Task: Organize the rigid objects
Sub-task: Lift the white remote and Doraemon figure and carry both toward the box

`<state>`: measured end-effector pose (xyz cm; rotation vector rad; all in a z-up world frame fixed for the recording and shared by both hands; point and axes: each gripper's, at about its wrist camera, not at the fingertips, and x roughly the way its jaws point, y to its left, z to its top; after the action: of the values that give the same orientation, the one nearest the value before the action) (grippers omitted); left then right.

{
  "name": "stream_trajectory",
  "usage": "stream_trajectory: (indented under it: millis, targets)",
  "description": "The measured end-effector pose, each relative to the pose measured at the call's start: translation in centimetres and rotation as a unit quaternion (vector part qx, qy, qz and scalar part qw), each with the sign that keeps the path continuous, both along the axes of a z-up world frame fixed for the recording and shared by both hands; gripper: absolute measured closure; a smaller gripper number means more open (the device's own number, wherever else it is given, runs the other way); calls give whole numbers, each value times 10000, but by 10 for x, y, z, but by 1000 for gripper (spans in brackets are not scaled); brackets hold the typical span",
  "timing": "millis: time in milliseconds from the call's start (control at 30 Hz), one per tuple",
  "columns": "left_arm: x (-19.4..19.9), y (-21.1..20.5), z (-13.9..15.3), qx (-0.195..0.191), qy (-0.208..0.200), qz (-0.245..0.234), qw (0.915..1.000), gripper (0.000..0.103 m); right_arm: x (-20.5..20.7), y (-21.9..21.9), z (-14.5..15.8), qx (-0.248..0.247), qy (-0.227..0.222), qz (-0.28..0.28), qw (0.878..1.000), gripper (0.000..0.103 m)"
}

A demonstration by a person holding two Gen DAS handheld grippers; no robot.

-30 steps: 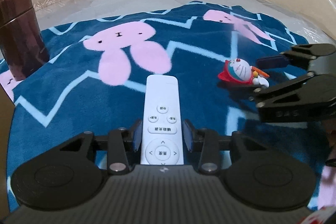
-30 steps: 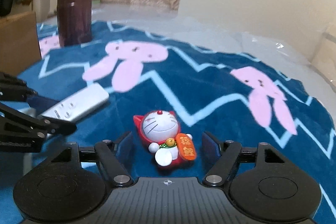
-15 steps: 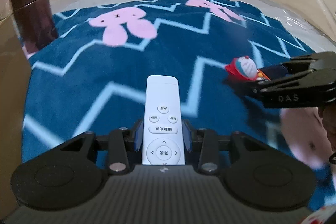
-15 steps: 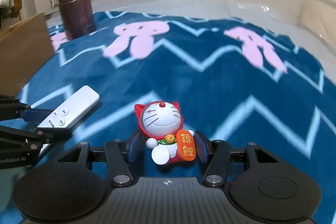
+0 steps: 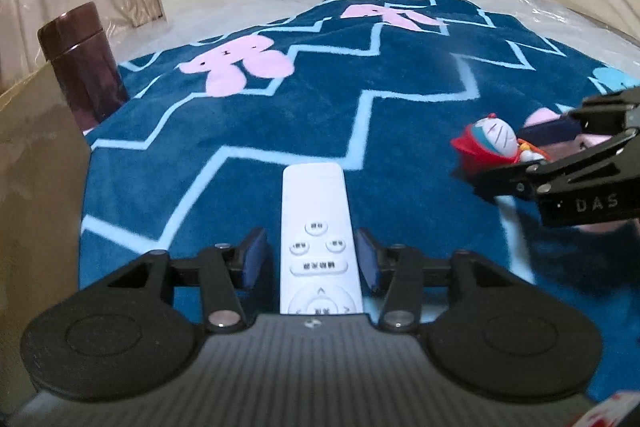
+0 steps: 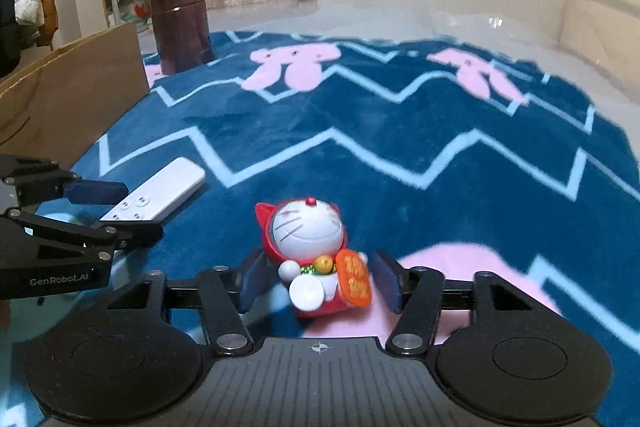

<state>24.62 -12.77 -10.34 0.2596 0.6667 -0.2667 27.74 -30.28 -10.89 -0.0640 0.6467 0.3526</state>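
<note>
A white remote [image 5: 314, 219] lies on the blue blanket between the pads of my left gripper [image 5: 310, 247]. Its jaws are opening, and a narrow gap shows on each side of the remote. A red and white cat figure [image 6: 308, 239] with an orange plaque stands on the blanket between the pads of my right gripper [image 6: 320, 263]. Those jaws are opening too and stand apart from the figure. The right wrist view shows the remote [image 6: 160, 195] and left gripper [image 6: 132, 209] at the left. The left wrist view shows the figure [image 5: 492, 139] and right gripper [image 5: 508, 155] at the right.
A cardboard box [image 5: 36, 167] stands at the blanket's left edge, with a dark maroon canister [image 5: 84, 63] behind it. The blue blanket [image 5: 320, 99] with pink rabbits lies on a plastic-covered surface. A wall and curtains close the back.
Both grippers slid toward the cardboard box, carrying the remote and the figure. The right jaws closed on the figure, then widened; the left jaws have come off the remote.
</note>
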Motion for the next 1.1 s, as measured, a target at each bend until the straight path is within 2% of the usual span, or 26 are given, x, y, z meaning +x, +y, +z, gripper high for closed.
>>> stream_trajectory:
  millis: [267, 300, 333, 367, 467, 567, 733, 767, 1100]
  targets:
    - [8, -4, -3, 100, -106, -41, 9999, 59, 11, 0, -5, 8, 19, 214, 9998, 41]
    - [8, -4, -3, 117, -105, -54, 9999, 59, 11, 1, -6, -10, 26, 213, 9998, 44]
    - [8, -4, -3, 129, -101, -61, 9998, 59, 11, 1, -7, -21, 36, 226, 9997, 52]
    - [7, -4, -4, 124, -85, -60, 9999, 59, 11, 2, -7, -34, 52, 216, 9997, 52]
    - [7, -4, -4, 66, -6, -105, 9999, 68, 10, 2, -6, -41, 94, 117, 9999, 52]
    - [6, -5, -3, 79, 59, -124, 9999, 69, 7, 1, -2, 2, 153, -15, 9999, 53]
    - [-2, 1, 7, -70, 163, -49, 9998, 70, -3, -2, 7, 106, 233, -225, 9994, 54]
    - [-5, 3, 9, -103, 178, -30, 9998, 70, -6, -2, 10, 163, 239, -248, 9993, 60]
    - [-44, 18, 36, -435, 209, 74, 9988, 70, -43, 4, 38, 289, 300, -485, 9980, 61]
